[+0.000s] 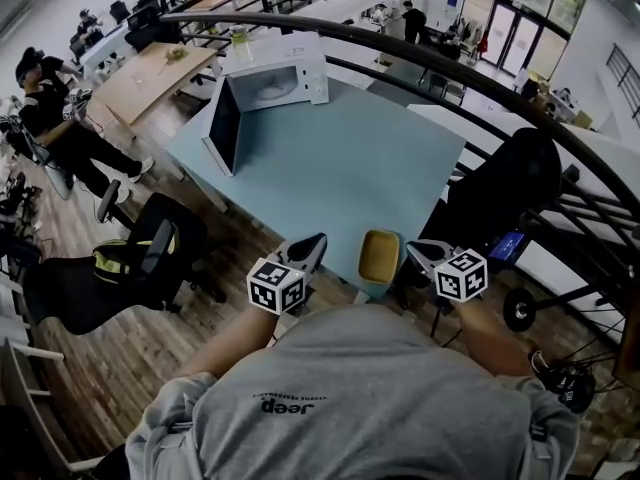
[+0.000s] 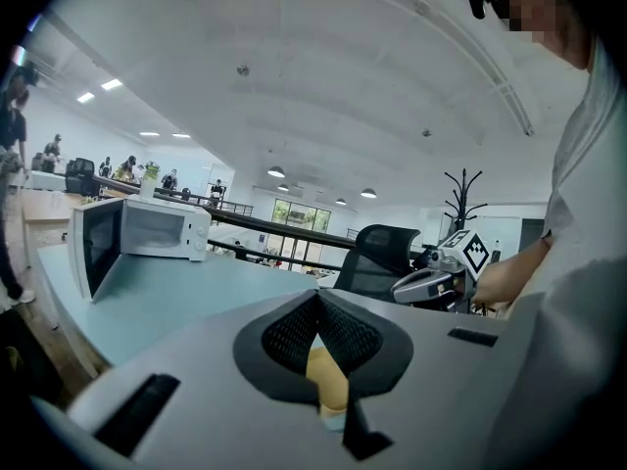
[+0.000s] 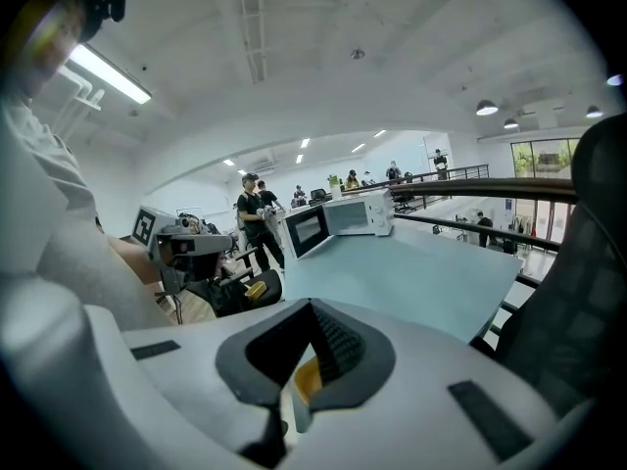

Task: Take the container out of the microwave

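Holds a gripper in each hand, low over the near edge of a pale blue table. Sets the left gripper just left of a container and the right gripper just right of it. Touches it with neither, as far as the head view shows.

Container out of the microwave, upright at the table's near rim, tan inside with a pale blue wall. Well apart from the microwave, which sits at the far end of the same table. Microwave door swung wide to the left, dark window facing the room.

Left gripper view: dark meshed fingers pressed together at the tips, pinching nothing. Only a sliver of tan container through the slit beneath them. Right gripper in sight across the table corner, marker cube on top.

Right gripper view: same story. Fingers closed tip to tip on nothing, a strip of container below. Left gripper opposite, microwave far beyond.

Around the table: a black chair to the right, another chair on the wood floor to the left. A seated person at far left. A dark curved railing behind the microwave.
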The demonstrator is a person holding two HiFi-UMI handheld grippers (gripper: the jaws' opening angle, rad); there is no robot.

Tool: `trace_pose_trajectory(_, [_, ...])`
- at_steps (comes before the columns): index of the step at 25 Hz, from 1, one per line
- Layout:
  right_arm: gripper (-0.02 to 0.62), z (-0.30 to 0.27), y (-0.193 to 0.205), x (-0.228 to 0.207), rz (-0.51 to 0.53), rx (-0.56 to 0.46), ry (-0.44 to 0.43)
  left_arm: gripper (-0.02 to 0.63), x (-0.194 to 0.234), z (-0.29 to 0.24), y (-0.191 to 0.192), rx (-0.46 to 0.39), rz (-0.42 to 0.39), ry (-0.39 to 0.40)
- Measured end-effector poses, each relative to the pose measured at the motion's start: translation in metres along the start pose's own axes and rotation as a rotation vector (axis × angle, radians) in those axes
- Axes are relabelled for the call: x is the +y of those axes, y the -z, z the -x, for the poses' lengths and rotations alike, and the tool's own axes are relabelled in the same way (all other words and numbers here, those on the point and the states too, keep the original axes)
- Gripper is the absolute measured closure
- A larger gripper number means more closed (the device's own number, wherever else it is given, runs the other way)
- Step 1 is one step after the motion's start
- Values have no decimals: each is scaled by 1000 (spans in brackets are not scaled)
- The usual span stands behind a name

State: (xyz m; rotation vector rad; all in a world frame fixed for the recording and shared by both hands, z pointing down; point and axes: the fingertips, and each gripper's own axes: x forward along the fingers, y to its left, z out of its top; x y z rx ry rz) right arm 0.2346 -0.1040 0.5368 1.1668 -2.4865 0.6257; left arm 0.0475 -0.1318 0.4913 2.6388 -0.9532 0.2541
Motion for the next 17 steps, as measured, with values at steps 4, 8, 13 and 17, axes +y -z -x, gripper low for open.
trace_pose_trajectory(4, [578,-3,-4,5,16,4,-6,598,6,8,0,-6,11,-14])
trace_pose_trajectory(8, [578,-5,-5,10,26,9,-14,598,8,12,1,-14,18,-21])
trace_pose_trajectory(13, [578,-6,-1,13,34,19,-16,598,7,15,4,-14,21,-20])
trace_pose_trajectory(17, [578,-5,1,15,32,22,-14,598,7,17,6,-13,25,-19])
